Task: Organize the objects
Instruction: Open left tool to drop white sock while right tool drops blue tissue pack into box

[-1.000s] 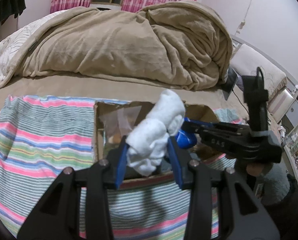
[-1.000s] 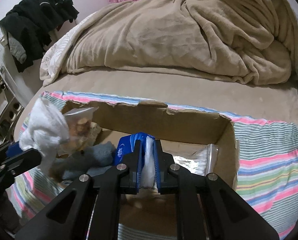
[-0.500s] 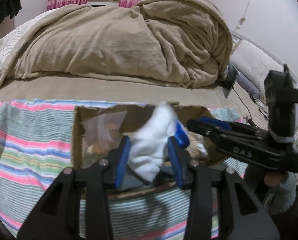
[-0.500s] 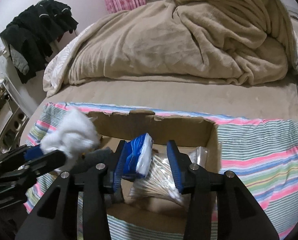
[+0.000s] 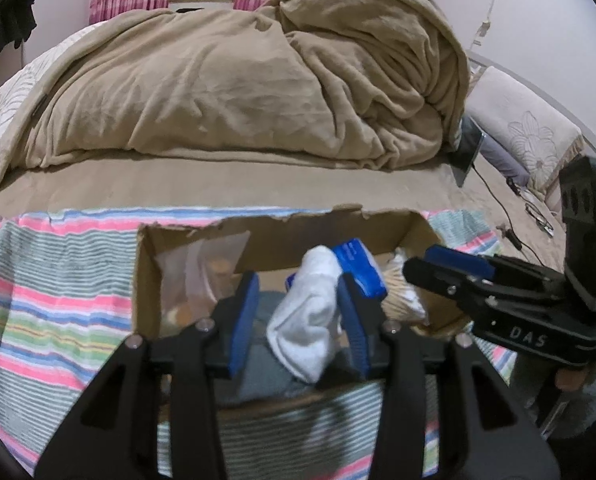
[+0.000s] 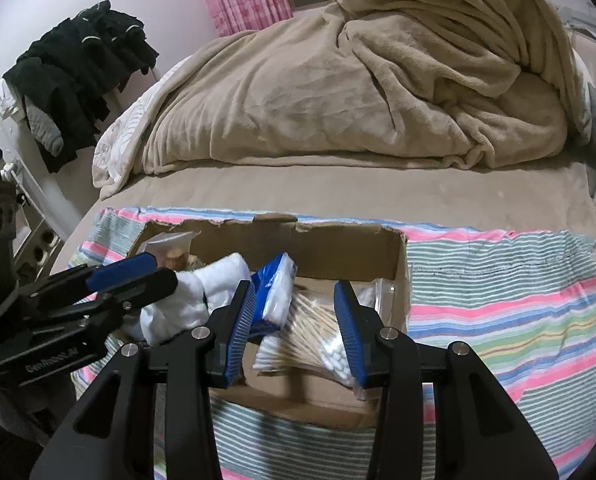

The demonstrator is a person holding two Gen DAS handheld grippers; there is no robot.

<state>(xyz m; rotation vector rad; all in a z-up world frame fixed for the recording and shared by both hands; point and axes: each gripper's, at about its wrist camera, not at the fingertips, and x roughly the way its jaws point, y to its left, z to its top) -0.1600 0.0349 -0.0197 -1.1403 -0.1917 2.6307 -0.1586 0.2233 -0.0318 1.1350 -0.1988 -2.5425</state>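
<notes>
An open cardboard box (image 5: 281, 232) (image 6: 326, 248) sits on a striped towel on the bed. My left gripper (image 5: 295, 320) is open over the box; a rolled white cloth (image 5: 310, 320) (image 6: 193, 300) lies between its fingers, leaning on the right pad. My right gripper (image 6: 295, 324) is open above the box and empty. A blue tissue pack (image 6: 273, 292) (image 5: 360, 268) leans inside the box beside a bag of cotton swabs (image 6: 314, 336). A grey cloth (image 5: 265, 372) and a clear snack bag (image 5: 201, 276) lie in the box's left part.
The striped towel (image 6: 498, 304) spreads to both sides of the box. A heaped tan blanket (image 5: 237, 80) fills the far bed. Dark clothes (image 6: 73, 72) hang at the left wall. A cable and tablet (image 5: 474, 148) lie at the right.
The right gripper opened and let the blue tissue pack drop into the box. The left gripper lowered the white cloth into the box and opened its fingers.
</notes>
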